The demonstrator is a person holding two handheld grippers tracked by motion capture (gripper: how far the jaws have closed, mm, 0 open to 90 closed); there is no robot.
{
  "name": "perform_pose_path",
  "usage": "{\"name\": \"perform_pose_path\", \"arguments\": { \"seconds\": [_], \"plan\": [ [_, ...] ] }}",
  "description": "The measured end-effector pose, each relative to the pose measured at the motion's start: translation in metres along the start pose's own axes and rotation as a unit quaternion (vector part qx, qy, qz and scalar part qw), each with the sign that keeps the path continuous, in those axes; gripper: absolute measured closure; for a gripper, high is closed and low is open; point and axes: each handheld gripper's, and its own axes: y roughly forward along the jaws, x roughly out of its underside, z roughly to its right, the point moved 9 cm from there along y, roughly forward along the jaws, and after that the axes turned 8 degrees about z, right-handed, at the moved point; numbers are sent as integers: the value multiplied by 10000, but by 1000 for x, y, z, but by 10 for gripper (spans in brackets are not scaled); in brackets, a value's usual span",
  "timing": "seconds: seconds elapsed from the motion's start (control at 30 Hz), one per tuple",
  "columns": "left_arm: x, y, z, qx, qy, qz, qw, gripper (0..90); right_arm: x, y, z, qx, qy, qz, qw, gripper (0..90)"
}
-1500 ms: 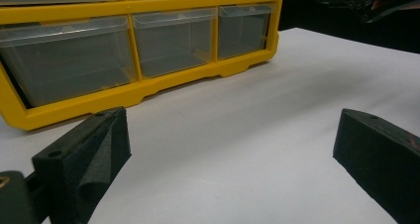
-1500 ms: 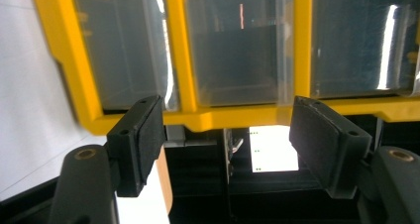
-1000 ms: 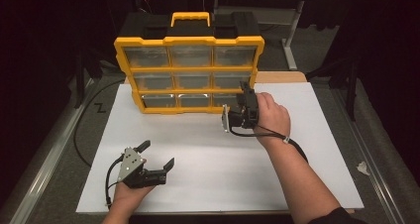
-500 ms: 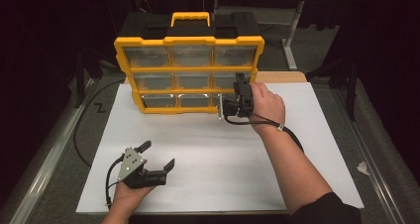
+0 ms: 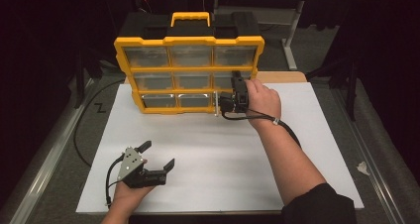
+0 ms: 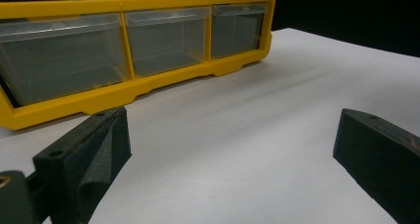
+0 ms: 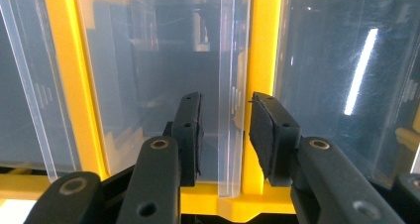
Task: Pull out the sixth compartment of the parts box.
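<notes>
Right gripper (image 7: 223, 135) jaws straddle clear drawer lip (image 7: 229, 85) of yellow organizer (image 5: 148, 44), not yet clamped, likely to pull; left gripper (image 5: 157, 157) idle on table (image 5: 297, 149), jaws wide apart.

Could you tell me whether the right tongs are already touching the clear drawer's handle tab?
Apart. The right gripper view shows the right tongs straddling the clear drawer tab, with a visible gap on each side.

Wide bare desk (image 5: 213, 149) ahead of left gripper (image 5: 157, 157), open run up to organizer (image 5: 190, 73). Right gripper (image 7: 224, 130) hard against drawer front (image 7: 148, 85), jaws straddling its clear edge, no room forward.
</notes>
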Motion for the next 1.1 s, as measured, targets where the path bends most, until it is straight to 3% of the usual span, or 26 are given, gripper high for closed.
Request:
{"name": "perform_pose_path", "arguments": {
  "seconds": [0.63, 1.1],
  "plan": [
    [-1, 0, -1, -5, -114, 57, 9999, 23, 0, 3, 0, 28, -147, -36, 9999, 744],
    [-2, 0, -1, 5, -138, 80, 9999, 23, -1, 4, 1, 106, -108, -51, 9999, 797]
  ]
}}
